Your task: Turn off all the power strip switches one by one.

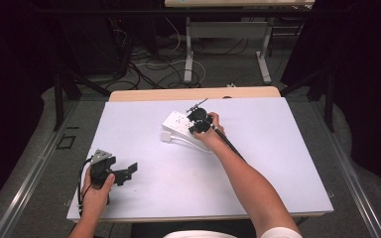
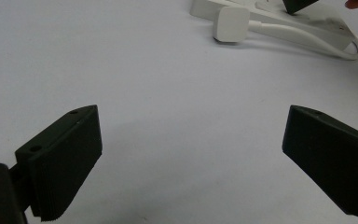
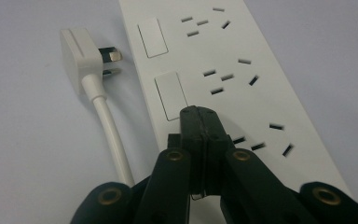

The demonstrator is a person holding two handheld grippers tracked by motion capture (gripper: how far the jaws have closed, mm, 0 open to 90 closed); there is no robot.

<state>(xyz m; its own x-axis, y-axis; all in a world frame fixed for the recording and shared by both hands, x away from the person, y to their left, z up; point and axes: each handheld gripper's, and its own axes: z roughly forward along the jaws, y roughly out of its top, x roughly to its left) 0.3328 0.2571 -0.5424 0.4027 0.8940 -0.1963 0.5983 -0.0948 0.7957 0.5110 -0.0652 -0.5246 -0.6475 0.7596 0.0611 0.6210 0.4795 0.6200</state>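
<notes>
Nearest the person, at the left near corner of the white table, the left gripper rests low over the bare surface in the person's left hand. Its two black jaws stand wide apart with nothing between them; in the left gripper view the ribbed pads frame only plain tabletop.

Farther out, near the middle of the table, the person's right hand holds the right gripper down at a white power strip. Its jaws are pressed together with nothing clamped between them, and in the right gripper view their joined tips sit on the strip's top face, right at the near end of a rectangular rocker switch.

Just left of the strip lies its white plug, flat on the table with the prongs pointing at the strip's side. The white cord runs from the plug back toward the near side, alongside the strip.
</notes>
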